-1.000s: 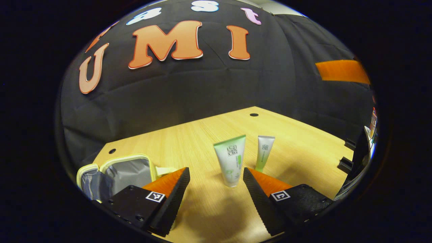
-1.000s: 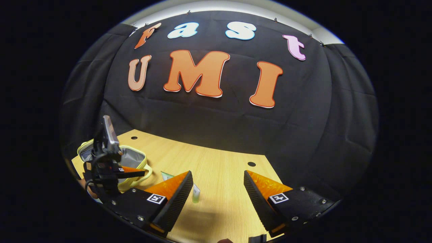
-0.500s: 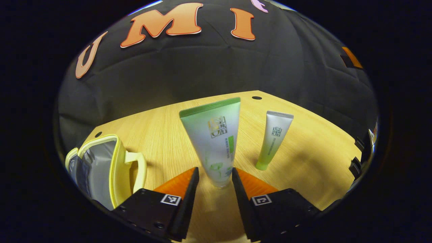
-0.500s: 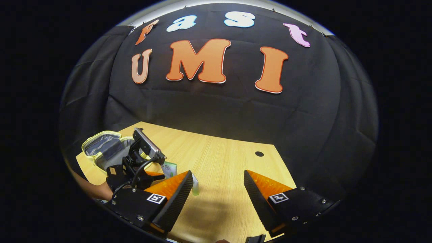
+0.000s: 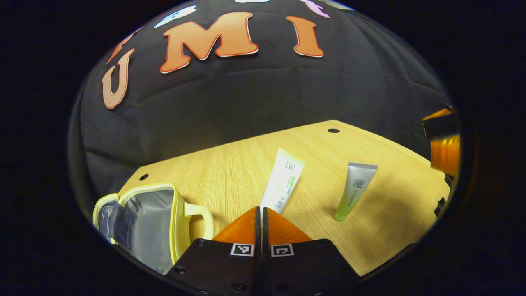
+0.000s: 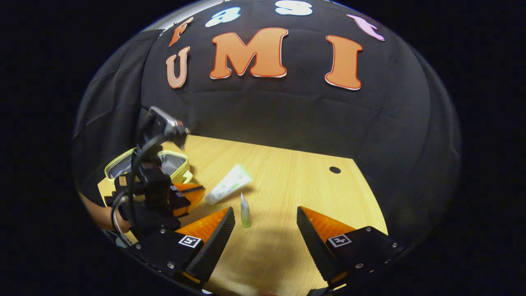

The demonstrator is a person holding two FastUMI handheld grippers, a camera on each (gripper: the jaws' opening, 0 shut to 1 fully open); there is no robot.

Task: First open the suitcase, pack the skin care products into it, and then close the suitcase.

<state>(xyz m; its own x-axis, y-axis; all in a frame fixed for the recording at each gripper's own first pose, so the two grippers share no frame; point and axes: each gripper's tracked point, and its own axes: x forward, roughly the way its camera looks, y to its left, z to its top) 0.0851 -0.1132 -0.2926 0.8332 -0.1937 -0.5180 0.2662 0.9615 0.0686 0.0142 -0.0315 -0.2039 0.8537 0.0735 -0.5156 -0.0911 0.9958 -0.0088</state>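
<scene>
My left gripper (image 5: 261, 211) is shut, its orange fingers pressed together with nothing between them. The large white-and-green tube (image 5: 283, 179) lies tipped over on the table just past its tips; in the right gripper view this tube (image 6: 228, 188) slants away from the left gripper (image 6: 197, 193). A small green-capped tube (image 5: 355, 189) stands upright to the right, and shows as a narrow tube (image 6: 245, 210) just in front of my right gripper's left finger. The right gripper (image 6: 265, 220) hangs open over bare table. The pale yellow suitcase (image 5: 152, 222) lies open, its grey lining showing.
The wooden table (image 5: 230, 172) has a cable hole (image 5: 333, 130) near its far corner. A person's forearm (image 6: 96, 213) holds the left gripper beside the suitcase (image 6: 172, 162). Bare tabletop (image 6: 308, 193) lies to the right of the tubes.
The left gripper closed in on the standing large tube and went fully shut; the tube now lies tipped beyond its tips. The right gripper came nearer the small tube and stayed open.
</scene>
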